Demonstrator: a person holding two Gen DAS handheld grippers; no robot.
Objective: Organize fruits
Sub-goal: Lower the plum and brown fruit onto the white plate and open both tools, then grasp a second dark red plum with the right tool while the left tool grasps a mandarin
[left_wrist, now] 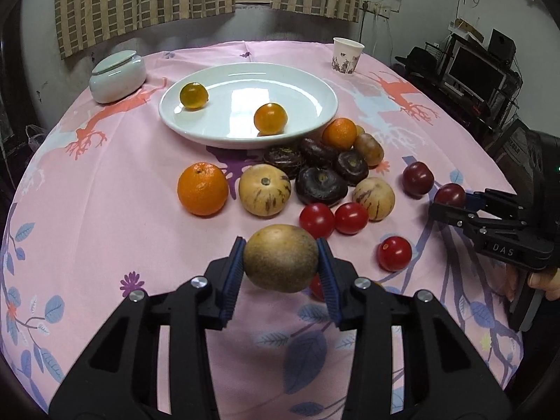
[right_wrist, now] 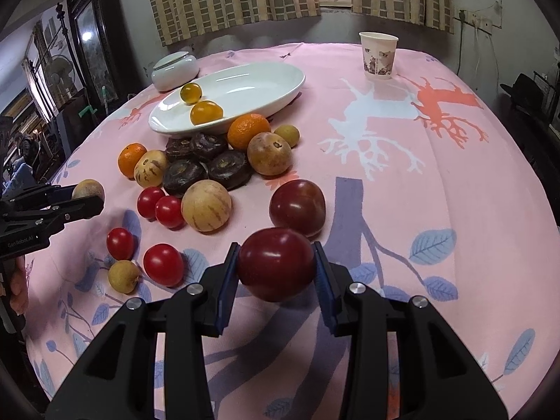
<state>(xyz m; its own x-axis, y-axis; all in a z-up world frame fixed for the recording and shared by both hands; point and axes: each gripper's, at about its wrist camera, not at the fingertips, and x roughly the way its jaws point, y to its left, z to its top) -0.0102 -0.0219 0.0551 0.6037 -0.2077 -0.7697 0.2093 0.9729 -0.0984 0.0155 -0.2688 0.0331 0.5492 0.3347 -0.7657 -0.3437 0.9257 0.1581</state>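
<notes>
While each pair of tongs grips a fruit above the desk [left_wrist: 105,210], the left tongs [left_wrist: 281,262] clamped on a tan-brown round fruit [left_wrist: 281,262] and the right tongs [right_wrist: 276,266] on a dark red plum [right_wrist: 276,264], the white plate [left_wrist: 308,84] lies straight ahead of both, beyond the loose fruit pile. It sits dead ahead of the left tongs and ahead-left of the right, which look slightly farther off. Two small orange fruits [left_wrist: 270,118] already rest inside.

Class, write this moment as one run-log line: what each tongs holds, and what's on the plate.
left tongs: shut on brown fruit | right tongs: shut on dark red plum | white plate: two small orange fruits
</notes>
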